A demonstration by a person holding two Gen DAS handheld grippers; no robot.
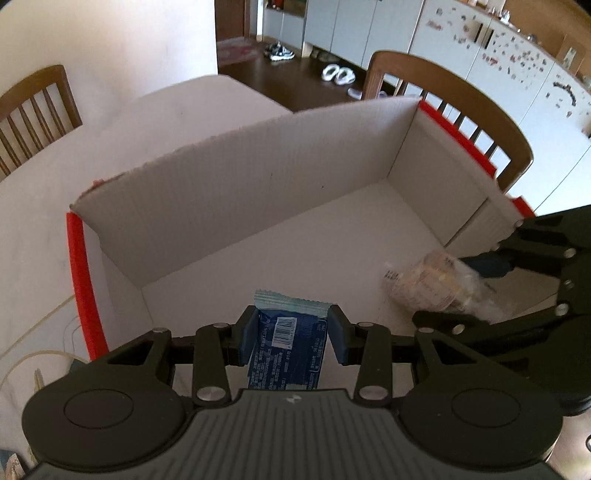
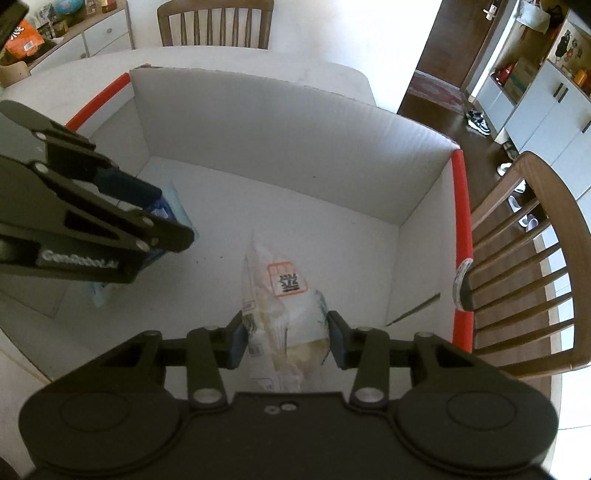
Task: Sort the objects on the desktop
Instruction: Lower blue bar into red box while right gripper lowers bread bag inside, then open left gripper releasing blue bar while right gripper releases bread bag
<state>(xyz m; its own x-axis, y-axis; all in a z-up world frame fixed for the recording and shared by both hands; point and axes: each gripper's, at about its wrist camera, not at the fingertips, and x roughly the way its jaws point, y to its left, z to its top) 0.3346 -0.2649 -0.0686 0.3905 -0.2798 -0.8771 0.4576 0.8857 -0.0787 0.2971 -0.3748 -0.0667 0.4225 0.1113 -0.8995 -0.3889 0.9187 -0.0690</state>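
Observation:
A white cardboard box [image 1: 236, 192] with red edge strips stands open on the white table; it also shows in the right wrist view [image 2: 280, 122]. My left gripper [image 1: 291, 334] is over the box and holds a blue snack packet [image 1: 288, 343] with a barcode between its pads. In the right wrist view the left gripper [image 2: 147, 221] shows at the left with the blue packet [image 2: 173, 206] under it. My right gripper [image 2: 286, 341] holds a clear bag of bread [image 2: 277, 299] with a red label over the box floor. In the left wrist view that bag [image 1: 436, 284] shows at the right.
Wooden chairs stand beside the table [image 1: 454, 107] [image 1: 33, 110] [image 2: 214, 22] [image 2: 524, 258]. A thin cord [image 1: 44, 354] lies on the table left of the box. Cabinets and shoes on a dark floor [image 1: 314, 70] lie beyond.

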